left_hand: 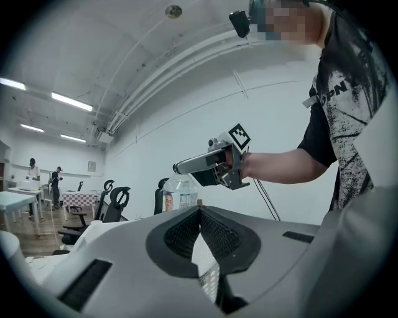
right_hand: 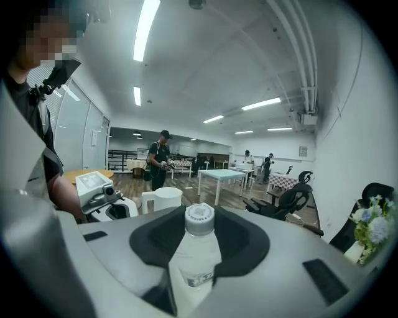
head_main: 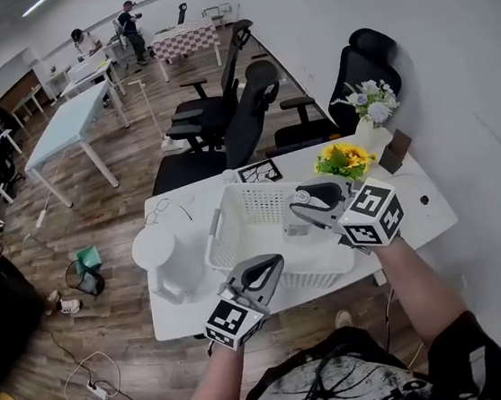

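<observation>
My right gripper (head_main: 298,205) hangs over the white lattice basket (head_main: 234,213), shut on a clear water bottle (head_main: 294,225). In the right gripper view the bottle (right_hand: 194,254) stands upright between the jaws, its white cap (right_hand: 199,218) just above them. My left gripper (head_main: 268,267) is at the basket's front rim; its jaw tips meet in the left gripper view (left_hand: 199,208), and basket lattice shows through the gap below them. That view also shows the right gripper (left_hand: 181,167) and the bottle (left_hand: 179,194) under it.
A white kettle (head_main: 169,259) stands left of the basket on the white table (head_main: 424,211). Sunflowers (head_main: 343,160) and a vase of white flowers (head_main: 372,109) sit at the far right. Black office chairs (head_main: 241,123) crowd the table's far side. People stand farther back (right_hand: 160,158).
</observation>
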The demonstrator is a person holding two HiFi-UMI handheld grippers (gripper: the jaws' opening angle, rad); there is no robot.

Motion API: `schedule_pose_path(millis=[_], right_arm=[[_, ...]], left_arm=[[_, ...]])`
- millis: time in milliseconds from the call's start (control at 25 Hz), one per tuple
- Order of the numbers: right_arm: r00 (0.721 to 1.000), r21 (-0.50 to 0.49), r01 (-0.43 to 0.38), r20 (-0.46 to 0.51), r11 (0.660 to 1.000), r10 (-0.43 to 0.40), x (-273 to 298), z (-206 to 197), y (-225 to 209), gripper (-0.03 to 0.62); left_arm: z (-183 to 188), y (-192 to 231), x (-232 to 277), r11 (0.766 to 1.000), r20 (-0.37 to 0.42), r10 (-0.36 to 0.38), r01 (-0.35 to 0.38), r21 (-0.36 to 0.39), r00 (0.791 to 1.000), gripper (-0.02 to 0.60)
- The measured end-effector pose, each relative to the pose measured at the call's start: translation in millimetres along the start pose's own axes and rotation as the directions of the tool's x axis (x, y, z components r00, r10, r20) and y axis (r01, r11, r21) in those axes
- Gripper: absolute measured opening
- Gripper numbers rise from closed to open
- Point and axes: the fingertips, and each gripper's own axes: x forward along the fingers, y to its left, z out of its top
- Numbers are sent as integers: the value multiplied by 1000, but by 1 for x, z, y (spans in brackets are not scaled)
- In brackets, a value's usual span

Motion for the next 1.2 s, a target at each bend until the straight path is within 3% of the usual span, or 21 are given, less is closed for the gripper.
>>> schedule_pose_path(millis=[280,600,880,1200], right_arm=[[993,1,107,56,994,-107,-57,18,-17,155],[978,19,172,114,985,-173,-131,29,-39,153],[975,36,209,74,977,-211,-178,-2,-62,153],[976,63,216,12,974,-218,-213,-53,-92,153]], left_arm=[[9,-26,28,995,4,-94,94,25,996,11],[28,-65,74,983,19,-180,179,50,984,11],[43,-102,112,976,28,-213,211,47,977,11],[53,-126,154,980,35,-200,199,29,979,11]])
